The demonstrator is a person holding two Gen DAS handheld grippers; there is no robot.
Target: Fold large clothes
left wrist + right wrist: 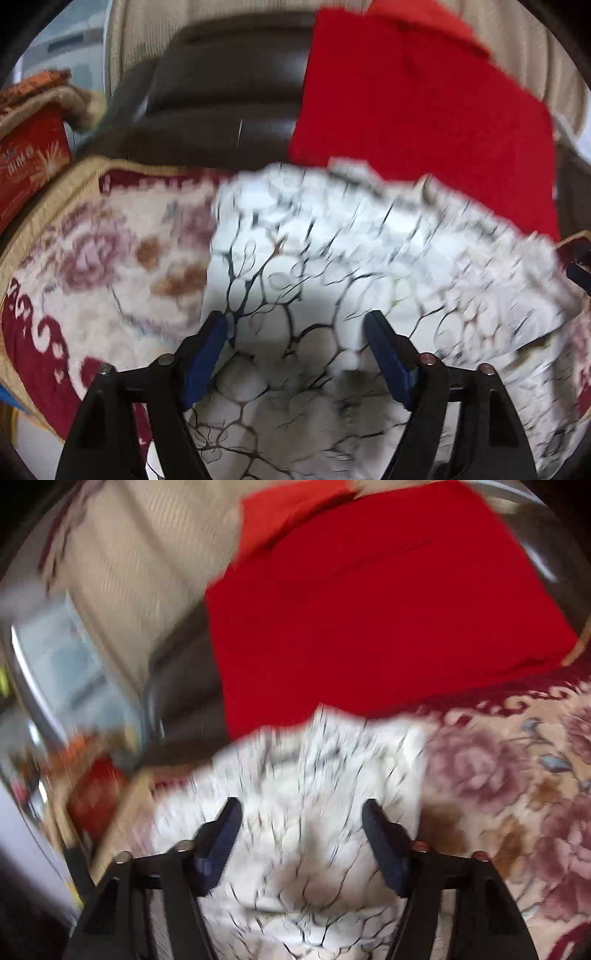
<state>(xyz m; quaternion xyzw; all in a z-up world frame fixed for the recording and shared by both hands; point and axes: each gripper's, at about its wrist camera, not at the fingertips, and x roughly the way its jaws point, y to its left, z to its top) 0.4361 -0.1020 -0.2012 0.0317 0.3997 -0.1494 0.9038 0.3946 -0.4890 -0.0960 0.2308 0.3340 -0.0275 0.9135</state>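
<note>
Left wrist view
Left gripper point(297, 323): black two-finger tongs with blue pads at the bottom of the frame; jaws stand wide, nothing pinched between them.
White garment point(332, 258): white cloth printed with thin black branching lines, spread from the centre to the right edge and down under the tongs; its far edge is blurred.
Blanket point(110, 258): cream plush cover with mauve flowers, dark red scrolls and a tan border, filling the left half under the white garment.
Red cloth point(424, 110): plain bright red fabric in the upper right, its lower edge just behind the white garment.
Dark seat point(221, 92): brown padded cushion at top centre, left of the red cloth.
Red box point(33, 170): red printed carton at the left edge.
Other tongs: a dark blue tip shows at the right edge point(580, 266), beside the garment's end.

Right wrist view
Right gripper point(301, 812): the same kind of black tongs with blue pads, bottom centre; jaws parted, pads not pressing on anything.
White garment point(314, 775): lies beneath and ahead of the tongs, centre to bottom, heavily blurred.
Red cloth point(369, 609): fills the upper centre and right, meeting the garment's far edge.
Blanket point(517, 775): flowered cover along the right side, under the garment.
Left side: blurred; a pale window-like shape point(66, 664), details not readable.
</note>
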